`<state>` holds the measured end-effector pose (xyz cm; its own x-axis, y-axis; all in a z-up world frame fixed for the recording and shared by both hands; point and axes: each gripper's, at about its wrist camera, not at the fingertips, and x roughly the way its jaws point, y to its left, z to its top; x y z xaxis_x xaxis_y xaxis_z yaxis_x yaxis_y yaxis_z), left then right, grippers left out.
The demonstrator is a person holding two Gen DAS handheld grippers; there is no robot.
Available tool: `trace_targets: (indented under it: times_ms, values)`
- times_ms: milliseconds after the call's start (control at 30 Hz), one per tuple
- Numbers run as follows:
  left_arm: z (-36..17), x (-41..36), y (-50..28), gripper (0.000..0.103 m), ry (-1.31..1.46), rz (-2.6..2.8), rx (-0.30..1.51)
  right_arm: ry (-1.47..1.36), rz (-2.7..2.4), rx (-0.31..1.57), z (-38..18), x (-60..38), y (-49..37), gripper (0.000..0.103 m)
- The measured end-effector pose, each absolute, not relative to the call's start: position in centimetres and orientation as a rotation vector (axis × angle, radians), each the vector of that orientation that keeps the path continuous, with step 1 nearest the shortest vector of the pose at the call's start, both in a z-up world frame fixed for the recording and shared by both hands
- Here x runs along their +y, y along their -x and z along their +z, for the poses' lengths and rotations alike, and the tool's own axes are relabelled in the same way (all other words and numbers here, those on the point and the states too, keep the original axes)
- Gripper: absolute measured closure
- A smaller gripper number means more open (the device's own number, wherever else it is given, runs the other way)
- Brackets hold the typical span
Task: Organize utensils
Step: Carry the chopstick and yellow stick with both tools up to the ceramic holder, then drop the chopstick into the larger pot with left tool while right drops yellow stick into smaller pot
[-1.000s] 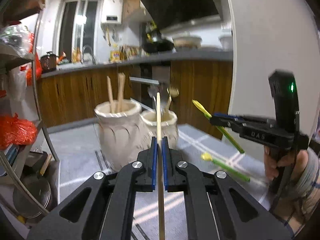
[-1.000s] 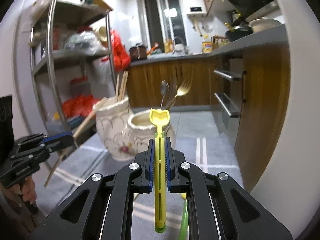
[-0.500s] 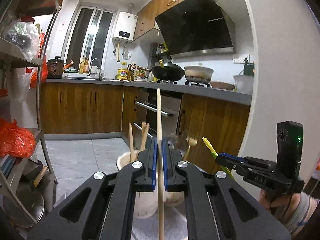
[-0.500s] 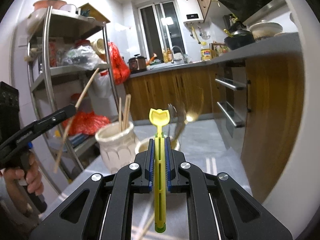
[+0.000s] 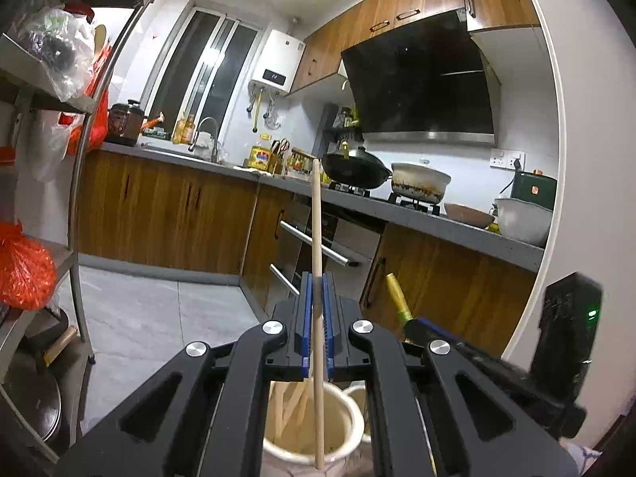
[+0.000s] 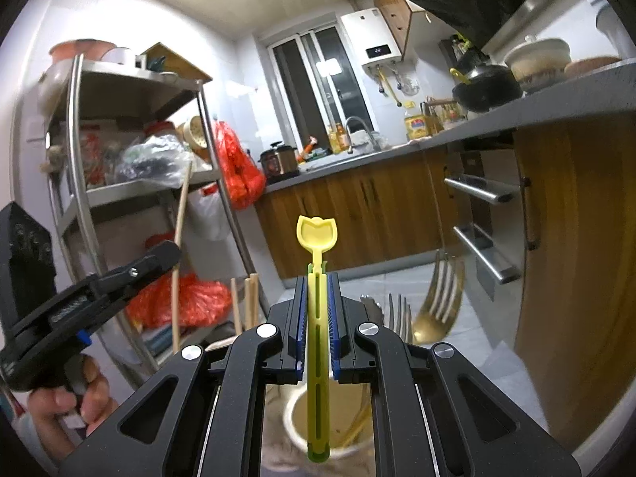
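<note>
**Both grippers held over the crocks in a small kitchen**

The room is a narrow kitchen: grey tile floor (image 5: 151, 318), wood cabinets (image 5: 167, 214) under a grey tabletop (image 5: 437, 224) running along the far and right sides, a wok (image 5: 355, 169) and a white pot (image 5: 419, 183) on the stove, a metal shelf rack (image 6: 119, 159) with red bags on the left.

The left gripper (image 5: 317, 318) has its fingers closed narrowly on a wooden chopstick (image 5: 316, 218), held upright, its lower end inside the cream crock (image 5: 310, 441) that holds other chopsticks. The right gripper (image 6: 318, 318) has its fingers pinched on a yellow spoon (image 6: 317, 234), bowl up, its green lower end over a second crock (image 6: 349, 437).

Only the right view shows the forks (image 6: 433, 302) standing in that second crock, and the person's left hand (image 6: 67, 405). Only the left view shows the range hood (image 5: 421, 79).
</note>
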<state>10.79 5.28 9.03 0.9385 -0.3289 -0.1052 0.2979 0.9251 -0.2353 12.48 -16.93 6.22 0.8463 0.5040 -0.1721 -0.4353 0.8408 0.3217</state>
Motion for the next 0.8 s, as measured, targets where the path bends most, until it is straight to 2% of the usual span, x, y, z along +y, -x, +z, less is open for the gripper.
trace_targets:
  times_ms: [300, 800]
  values:
    - [8.6, 5.0, -11.0, 0.098, 0.16, -0.283, 0.106, -0.291, 0.526, 0.256, 4.7, -15.3, -14.8, 0.093]
    - [4.8, 6.3, -10.5, 0.098, 0.153, -0.282, 0.275, -0.054, 0.447, 0.322, 3.2, -12.9, -12.7, 0.093]
